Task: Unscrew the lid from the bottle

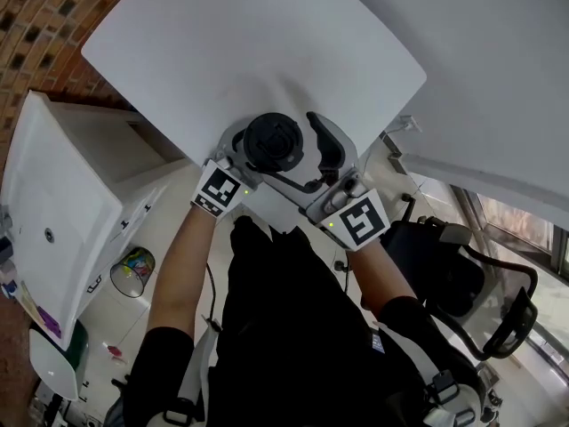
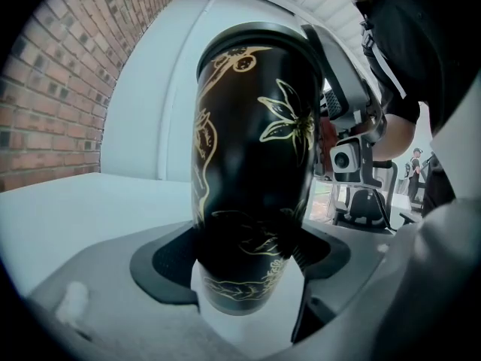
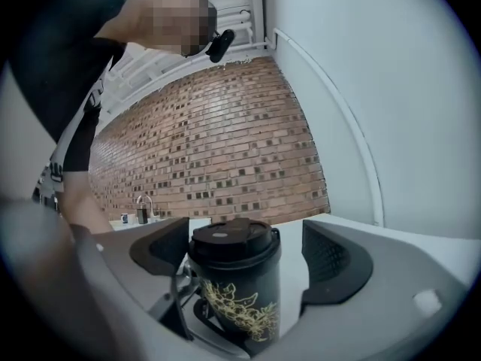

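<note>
A black bottle with gold flower drawings (image 2: 255, 164) stands upright on the white round table (image 1: 267, 43) near its front edge. From above, the head view shows mostly its black lid (image 1: 274, 140). My left gripper (image 2: 248, 277) is shut on the bottle's lower body, one pad on each side. My right gripper (image 3: 244, 258) is level with the lid (image 3: 233, 239), its jaws open with a gap between each pad and the bottle (image 3: 240, 299). The lid sits on the bottle. Both marker cubes (image 1: 220, 189) (image 1: 360, 221) show just below the table's edge.
A white cabinet (image 1: 62, 212) stands to the left with a small bin (image 1: 133, 269) beside it. A black chair (image 1: 462, 274) is at the right. A brick wall (image 3: 210, 149) rises behind the table, a white wall (image 1: 498, 60) to the right.
</note>
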